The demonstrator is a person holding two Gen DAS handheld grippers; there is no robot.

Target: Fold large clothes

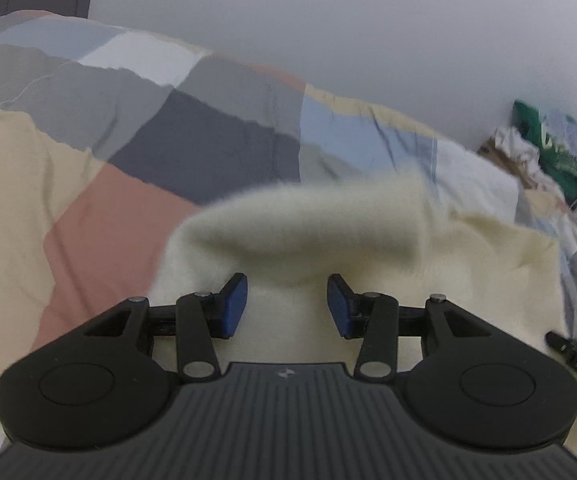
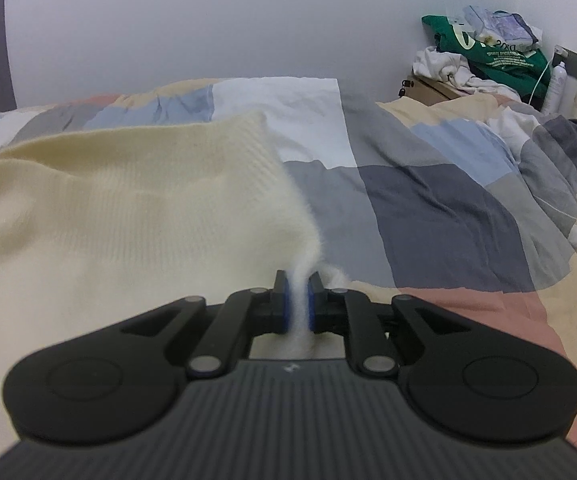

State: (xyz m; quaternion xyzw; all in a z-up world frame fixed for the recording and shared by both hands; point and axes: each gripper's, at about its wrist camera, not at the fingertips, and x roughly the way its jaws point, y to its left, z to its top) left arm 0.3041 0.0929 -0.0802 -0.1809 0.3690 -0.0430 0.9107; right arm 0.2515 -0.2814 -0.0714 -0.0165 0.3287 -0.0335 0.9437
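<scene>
A cream knitted sweater point(image 2: 128, 208) lies on a bed with a patchwork quilt point(image 2: 428, 200). My right gripper point(image 2: 297, 308) is shut on the sweater's right edge, and the cloth rises from its blue pads. In the left wrist view the same sweater point(image 1: 308, 232) bulges up in a blurred fold just ahead of my left gripper point(image 1: 287, 304). The left jaws stand wide apart with cream cloth between and below them, not pinched. The right gripper's tip point(image 1: 576, 356) shows at the right edge of the left wrist view.
The quilt point(image 1: 148, 120) covers the bed up to a plain white wall. At the back right stand a cardboard box point(image 2: 428, 86), piled white cloth, a green bag point(image 2: 484, 56) and a spray bottle point(image 2: 556, 88). A white cable point(image 2: 560, 216) runs across the quilt.
</scene>
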